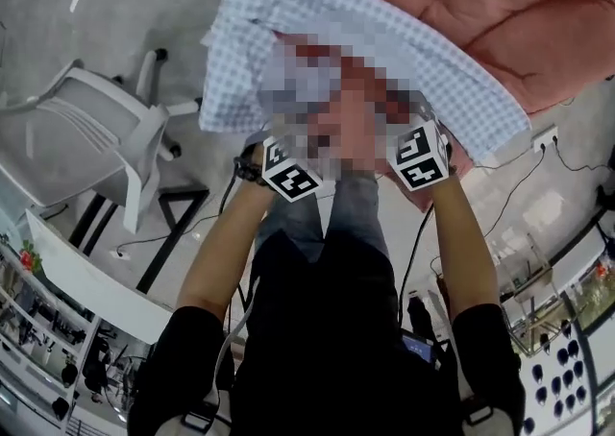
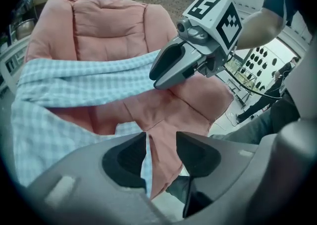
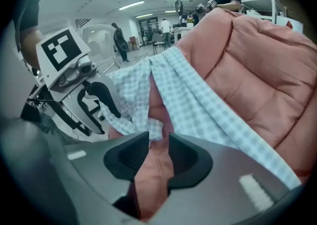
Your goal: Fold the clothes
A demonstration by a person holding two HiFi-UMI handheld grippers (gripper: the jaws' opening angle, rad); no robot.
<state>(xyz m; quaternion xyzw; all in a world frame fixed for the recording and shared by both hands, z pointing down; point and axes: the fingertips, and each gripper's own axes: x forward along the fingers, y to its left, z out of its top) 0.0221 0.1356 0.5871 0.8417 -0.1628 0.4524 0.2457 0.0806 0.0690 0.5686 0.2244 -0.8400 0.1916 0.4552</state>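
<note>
- Noting position: the checked shirt (image 1: 288, 2) lies as a long, rumpled band along the front edge of the pink sofa (image 1: 500, 2). The end on the person's left overhangs that edge toward the floor.
- Left gripper (image 2: 161, 139): jaws partly apart. The gap shows the sofa's front edge and a thin strip of shirt, and the pads press on neither. Read as empty.
- Right gripper (image 3: 158, 137): jaws also apart, with a narrower gap. A bunched fold of shirt sits right at the tips, pink upholstery shows behind it, and no pinch is visible.
- Handling (judgement): a thin woven cloth, light and limp with no stiffness of its own. It should sag between two holds, crease readily and drag on the upholstery. It is not fragile, but a shallow pinch on one layer may slip out.
- Where to hold (judgement): along a hem or seam, at two points well apart, with the cloth seated deep between the pads. Lift it clear first so the cushion cover is not caught.
- Risk: the overhanging end could pull the rest off the front edge.
</note>
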